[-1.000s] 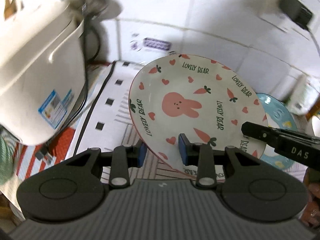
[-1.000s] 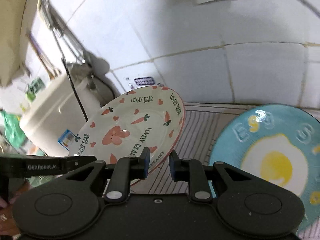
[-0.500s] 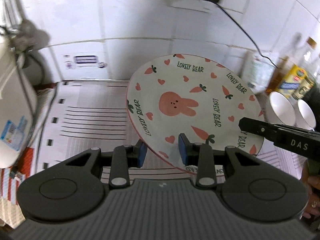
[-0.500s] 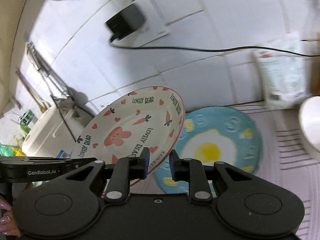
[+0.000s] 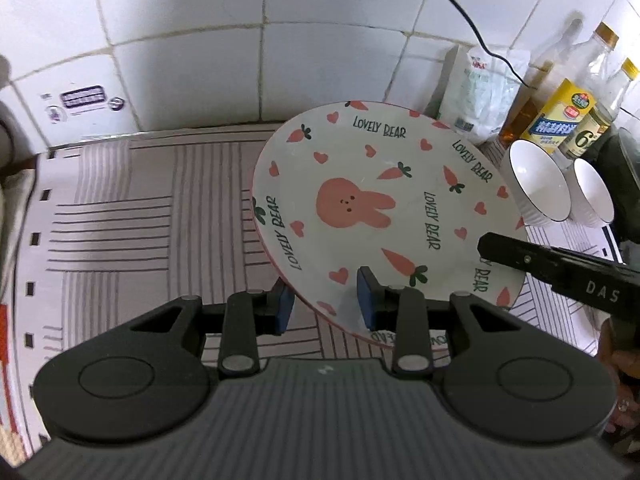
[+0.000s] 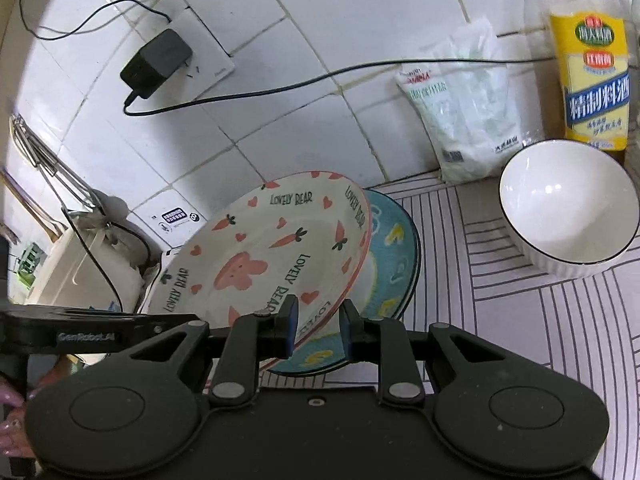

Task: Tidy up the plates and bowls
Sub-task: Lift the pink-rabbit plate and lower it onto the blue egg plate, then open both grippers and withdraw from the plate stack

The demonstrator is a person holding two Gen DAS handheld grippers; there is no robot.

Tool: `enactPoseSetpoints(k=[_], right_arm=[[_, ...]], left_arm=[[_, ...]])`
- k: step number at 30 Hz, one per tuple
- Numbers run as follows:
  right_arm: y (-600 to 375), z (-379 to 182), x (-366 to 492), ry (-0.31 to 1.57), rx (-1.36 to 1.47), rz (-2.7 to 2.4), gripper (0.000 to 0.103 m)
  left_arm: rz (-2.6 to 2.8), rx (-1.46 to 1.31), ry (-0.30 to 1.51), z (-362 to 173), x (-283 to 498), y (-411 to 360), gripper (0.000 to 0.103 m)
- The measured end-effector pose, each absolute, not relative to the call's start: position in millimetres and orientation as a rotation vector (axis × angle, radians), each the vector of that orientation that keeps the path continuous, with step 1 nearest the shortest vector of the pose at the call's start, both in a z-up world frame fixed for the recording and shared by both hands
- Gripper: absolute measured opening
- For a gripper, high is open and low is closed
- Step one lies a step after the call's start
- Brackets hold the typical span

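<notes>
Grippers (image 5: 325,307) (image 6: 318,326) pinching bunny plate (image 5: 384,208) rim

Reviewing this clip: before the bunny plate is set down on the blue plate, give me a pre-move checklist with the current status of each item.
1. Left gripper clamped on bunny plate rim: ok.
2. Right gripper clamped on the rim: ok.
3. Blue plate lies flat on the mat beneath: ok.
4. Bunny plate level: not ok, tilted in the right wrist view.
5. White bowl stands apart from the blue plate: ok.
6. Blue plate's centre bare: cannot tell, hidden.
</notes>
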State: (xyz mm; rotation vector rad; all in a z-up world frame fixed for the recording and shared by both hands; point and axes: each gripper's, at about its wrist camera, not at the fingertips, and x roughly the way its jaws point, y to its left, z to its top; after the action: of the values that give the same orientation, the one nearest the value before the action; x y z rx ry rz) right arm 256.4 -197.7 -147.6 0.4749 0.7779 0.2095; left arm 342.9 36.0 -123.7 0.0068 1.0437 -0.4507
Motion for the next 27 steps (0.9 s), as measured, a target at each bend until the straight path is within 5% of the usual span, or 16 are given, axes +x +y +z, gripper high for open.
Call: enactPoseSetpoints(k=[27], right_arm=[[-192.3,-171.2,284.9,0.9,0.428,0.16,0.028]], left_arm=[[-0.446,-0.064,1.228,-161.8,377.1,27.3,0.033]])
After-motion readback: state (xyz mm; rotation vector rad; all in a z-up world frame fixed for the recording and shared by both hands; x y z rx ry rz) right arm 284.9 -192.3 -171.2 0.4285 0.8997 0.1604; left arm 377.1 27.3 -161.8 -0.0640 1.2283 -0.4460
